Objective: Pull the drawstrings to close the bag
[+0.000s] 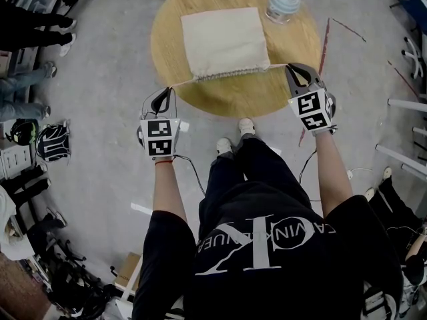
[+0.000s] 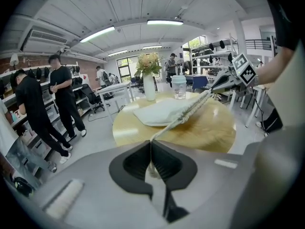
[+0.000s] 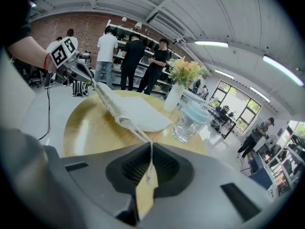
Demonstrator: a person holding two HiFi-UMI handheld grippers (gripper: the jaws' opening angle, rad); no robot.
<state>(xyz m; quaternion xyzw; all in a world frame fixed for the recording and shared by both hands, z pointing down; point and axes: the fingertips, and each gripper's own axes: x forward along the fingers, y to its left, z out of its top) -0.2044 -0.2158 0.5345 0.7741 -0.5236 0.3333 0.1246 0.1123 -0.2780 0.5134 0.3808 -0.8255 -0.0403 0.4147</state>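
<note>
Your left gripper (image 2: 151,148) is pinched tight on the left cord (image 2: 165,128), and your right gripper (image 3: 148,151) on the right cord (image 3: 138,131). The bag (image 1: 223,42) lies flat on the table (image 1: 260,95), its mouth seemingly gathered already. It's light, soft cloth and will slide. The thin cords may slip, so pull evenly outward.

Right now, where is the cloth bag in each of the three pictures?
Head view: bag lies upper middle, on the round table.
Left gripper view: bag at centre, beyond the taut drawstring.
Right gripper view: bag left of centre.
Shared landmark: the lidded glass jar on the same table.
</note>
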